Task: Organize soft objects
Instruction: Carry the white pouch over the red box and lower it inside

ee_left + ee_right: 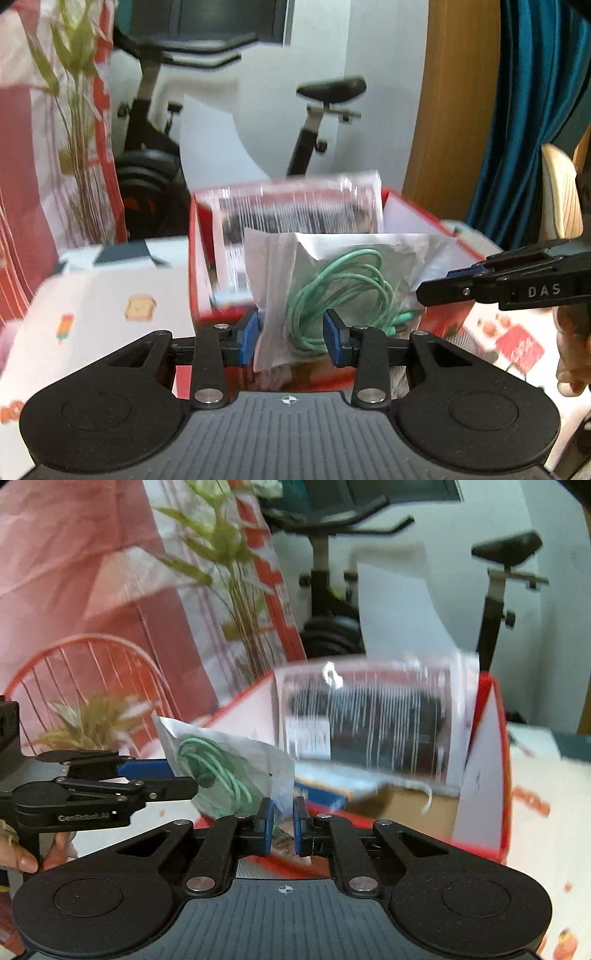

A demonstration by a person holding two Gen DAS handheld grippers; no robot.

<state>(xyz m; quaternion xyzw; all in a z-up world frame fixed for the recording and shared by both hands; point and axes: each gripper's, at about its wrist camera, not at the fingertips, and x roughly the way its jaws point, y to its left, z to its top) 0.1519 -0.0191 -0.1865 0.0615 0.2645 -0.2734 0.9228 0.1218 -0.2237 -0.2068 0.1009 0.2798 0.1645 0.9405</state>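
A clear plastic bag holding a coiled green cable (332,291) hangs above the near edge of a red box (199,258). My left gripper (293,338) is shut on the bag's lower part, with its blue pads (248,338) pressing from both sides. In the right wrist view the same bag (229,764) sits at left, and the left gripper (184,777) clamps it. My right gripper (284,823) is shut on the bag's thin lower corner. From the left wrist view its closed fingers (436,286) meet the bag's right edge. A person's hand holds each handle.
Inside the red box (498,775) a larger clear package (369,720) with a dark striped item stands upright. A patterned cloth (103,314) covers the table. Behind stand an exercise bike (325,110), a green plant (229,572) and a red wire chair (85,664). A blue curtain (532,110) hangs at right.
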